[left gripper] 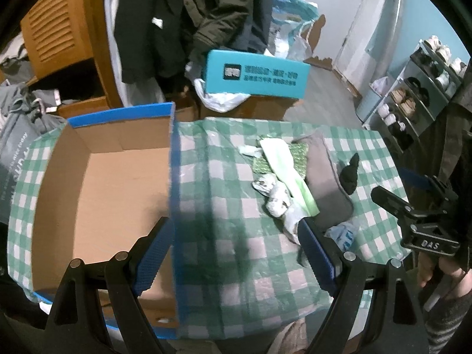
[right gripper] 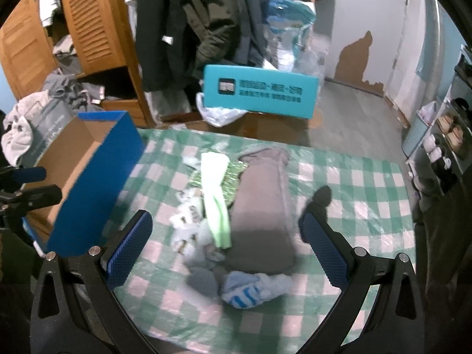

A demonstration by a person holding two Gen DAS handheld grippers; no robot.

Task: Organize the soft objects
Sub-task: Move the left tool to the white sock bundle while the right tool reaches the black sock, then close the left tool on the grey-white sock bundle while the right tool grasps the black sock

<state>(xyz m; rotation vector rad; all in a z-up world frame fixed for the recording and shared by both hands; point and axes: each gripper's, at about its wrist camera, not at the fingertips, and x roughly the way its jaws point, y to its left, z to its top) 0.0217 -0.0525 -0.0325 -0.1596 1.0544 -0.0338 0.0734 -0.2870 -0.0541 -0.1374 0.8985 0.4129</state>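
Note:
A heap of soft things lies on the green checked cloth (left gripper: pixel 224 212): a pale green sock (left gripper: pixel 283 162) (right gripper: pixel 216 194), a grey folded garment (left gripper: pixel 324 183) (right gripper: pixel 259 206), a white patterned sock (left gripper: pixel 275 194) (right gripper: pixel 188 230), a blue-striped sock (right gripper: pixel 250 289) and a black sock (left gripper: pixel 351 174). An open blue cardboard box (left gripper: pixel 103 194) (right gripper: pixel 88 183) stands empty at the left. My left gripper (left gripper: pixel 236 253) is open, straddling the box's right wall. My right gripper (right gripper: pixel 225 242) is open above the heap, with nothing held.
A turquoise box (left gripper: pixel 255 75) (right gripper: pixel 259 91) stands beyond the table among plastic bags. Dark coats (right gripper: pixel 206 23) hang behind, beside a wooden louvred cabinet (left gripper: pixel 59 35). A shoe rack (left gripper: pixel 413 100) lines the right wall. A person's hand (left gripper: pixel 442 274) holds the right gripper.

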